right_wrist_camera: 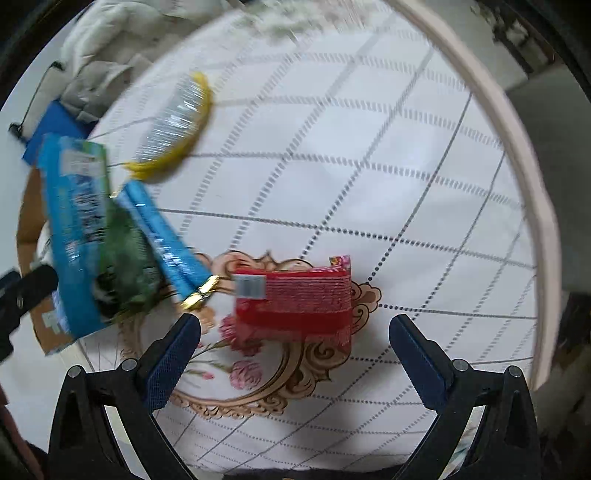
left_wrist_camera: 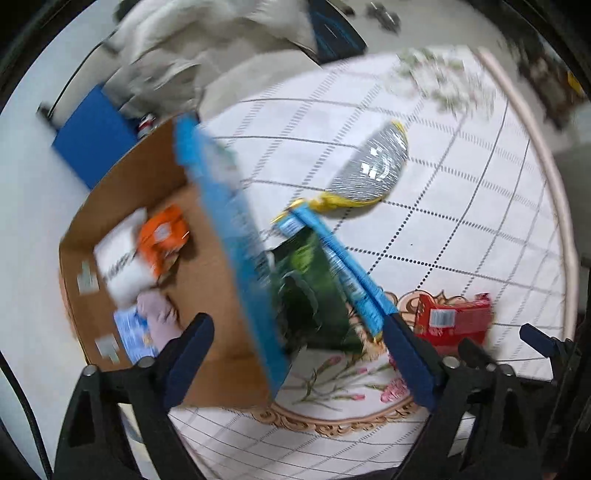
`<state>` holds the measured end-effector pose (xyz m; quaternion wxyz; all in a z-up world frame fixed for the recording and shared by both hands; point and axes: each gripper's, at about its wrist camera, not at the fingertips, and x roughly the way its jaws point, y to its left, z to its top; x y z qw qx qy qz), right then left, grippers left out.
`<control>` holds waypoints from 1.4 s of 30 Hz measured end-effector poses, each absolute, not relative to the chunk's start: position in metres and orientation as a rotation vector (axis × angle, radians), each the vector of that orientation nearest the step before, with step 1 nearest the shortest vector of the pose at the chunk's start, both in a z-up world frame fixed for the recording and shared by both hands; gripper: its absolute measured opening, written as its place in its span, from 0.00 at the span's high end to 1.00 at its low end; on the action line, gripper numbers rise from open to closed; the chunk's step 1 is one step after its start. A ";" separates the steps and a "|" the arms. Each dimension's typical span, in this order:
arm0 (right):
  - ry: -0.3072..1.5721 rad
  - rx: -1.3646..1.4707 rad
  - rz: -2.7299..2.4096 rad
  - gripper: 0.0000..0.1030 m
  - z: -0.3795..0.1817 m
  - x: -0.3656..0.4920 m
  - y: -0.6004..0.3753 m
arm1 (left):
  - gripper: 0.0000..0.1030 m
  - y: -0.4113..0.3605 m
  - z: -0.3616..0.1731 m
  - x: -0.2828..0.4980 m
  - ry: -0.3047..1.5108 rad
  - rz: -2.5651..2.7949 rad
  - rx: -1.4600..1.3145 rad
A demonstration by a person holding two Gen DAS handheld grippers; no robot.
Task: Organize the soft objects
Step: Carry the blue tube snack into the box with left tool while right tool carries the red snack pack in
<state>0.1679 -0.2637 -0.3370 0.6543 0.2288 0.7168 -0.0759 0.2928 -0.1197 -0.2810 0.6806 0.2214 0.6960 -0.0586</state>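
My left gripper is open; a blue and green snack bag is in mid-air between its fingers, over the edge of a cardboard box. The box holds a white pack, an orange pack, a pink soft item and a blue pack. The same bag shows blurred at the left of the right wrist view. My right gripper is open, its fingers either side of a red packet on the round table. A silver and yellow bag lies farther back.
The round table has a white checked cloth with a floral centre and a pink rim. The box stands at the table's left edge. A light cloth heap and a blue panel lie beyond. The red packet also shows at the left view's right.
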 end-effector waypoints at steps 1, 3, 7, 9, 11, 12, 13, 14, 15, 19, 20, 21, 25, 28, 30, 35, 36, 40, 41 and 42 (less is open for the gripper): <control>1.634 0.533 -0.175 0.00 -0.347 0.167 -0.265 | 0.21 -0.132 -0.294 0.296 1.581 -0.133 0.547; 1.649 0.557 -0.180 0.00 -0.363 0.164 -0.264 | 0.28 -0.144 -0.312 0.301 1.618 -0.135 0.596; 1.658 0.607 -0.175 0.00 -0.383 0.164 -0.259 | 0.30 -0.160 -0.349 0.307 1.713 -0.136 0.628; 1.658 0.594 -0.177 0.00 -0.386 0.164 -0.256 | 0.30 -0.165 -0.365 0.307 1.755 -0.131 0.647; 1.669 0.567 -0.181 0.04 -0.390 0.165 -0.254 | 0.30 -0.168 -0.383 0.304 1.797 -0.123 0.662; 1.675 0.564 -0.178 0.07 -0.391 0.164 -0.254 | 0.30 -0.168 -0.390 0.303 1.819 -0.120 0.666; 1.682 0.559 -0.177 0.08 -0.392 0.163 -0.254 | 0.30 -0.169 -0.396 0.300 1.832 -0.116 0.678; 1.687 0.555 -0.175 0.08 -0.393 0.162 -0.256 | 0.27 -0.171 -0.400 0.299 1.833 -0.113 0.694; 1.693 0.548 -0.179 0.08 -0.392 0.160 -0.258 | 0.26 -0.173 -0.402 0.297 1.836 -0.116 0.697; 1.702 0.526 -0.203 0.08 -0.391 0.154 -0.272 | 0.25 -0.176 -0.413 0.292 1.900 -0.133 0.624; 1.705 0.518 -0.207 0.08 -0.389 0.153 -0.276 | 0.25 -0.174 -0.417 0.291 1.921 -0.141 0.584; 1.706 0.503 -0.213 0.08 -0.388 0.151 -0.280 | 0.25 -0.172 -0.420 0.289 1.940 -0.150 0.538; 1.706 0.474 -0.235 0.08 -0.381 0.143 -0.296 | 0.32 -0.150 -0.425 0.280 1.956 -0.136 0.273; 1.701 0.478 -0.246 0.08 -0.375 0.137 -0.311 | 0.58 -0.143 -0.415 0.272 1.887 -0.133 0.191; 1.696 0.468 -0.252 0.11 -0.372 0.136 -0.316 | 0.69 -0.144 -0.411 0.267 1.858 -0.145 0.174; 1.707 0.525 -0.237 0.21 -0.378 0.147 -0.341 | 0.81 -0.151 -0.409 0.239 1.865 -0.222 0.120; 1.697 0.529 -0.231 0.21 -0.375 0.147 -0.341 | 0.81 -0.153 -0.407 0.230 1.865 -0.239 0.129; 1.690 0.539 -0.170 0.09 -0.367 0.148 -0.347 | 0.78 -0.155 -0.409 0.206 1.871 -0.288 0.152; 1.687 0.512 -0.147 0.08 -0.363 0.149 -0.344 | 0.75 -0.154 -0.411 0.204 1.881 -0.283 0.151; 1.678 0.476 -0.122 0.08 -0.359 0.149 -0.340 | 0.73 -0.151 -0.413 0.202 1.889 -0.272 0.146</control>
